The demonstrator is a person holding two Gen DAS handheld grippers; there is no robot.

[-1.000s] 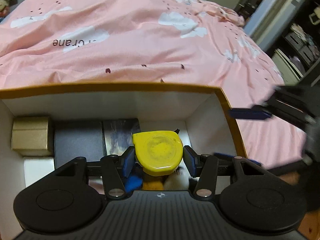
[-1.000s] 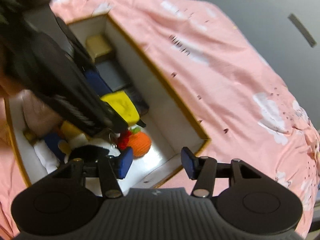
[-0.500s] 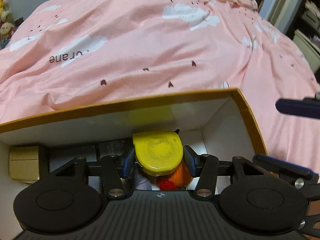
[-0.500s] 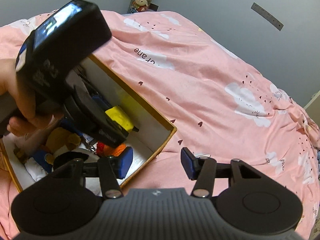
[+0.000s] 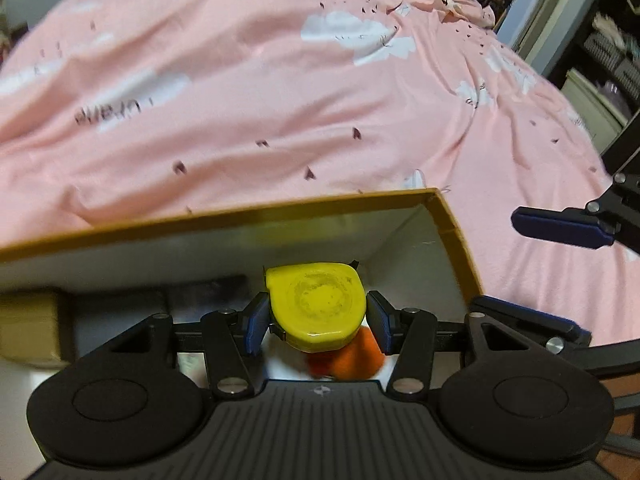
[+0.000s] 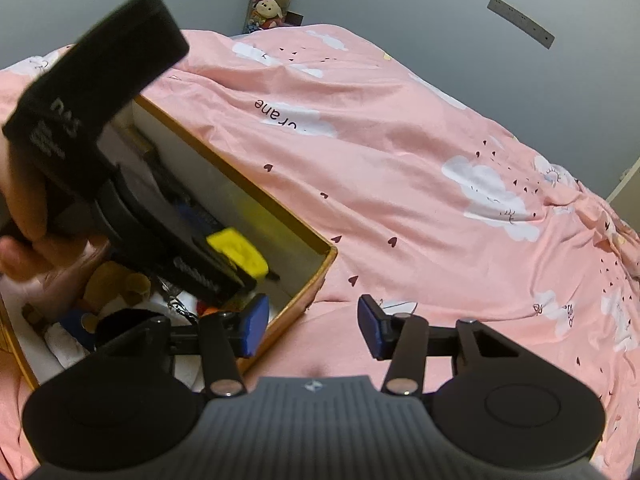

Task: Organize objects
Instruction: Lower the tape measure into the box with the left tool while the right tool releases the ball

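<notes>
Gripping a yellow tape measure [image 5: 318, 306] between its blue pads, the left gripper [image 5: 318, 322] hung over the near corner of a gold-rimmed box [image 5: 452, 224] on the pink duvet [image 5: 280, 92]. The right gripper [image 6: 308, 324], empty over the duvet beside the box, was closing.

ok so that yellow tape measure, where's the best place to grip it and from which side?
Across its flat sides, as the left gripper holds it now, coming from above into the open box. The yellow tape measure is a rounded puck, so flat faces seat best against the fingers.
</notes>
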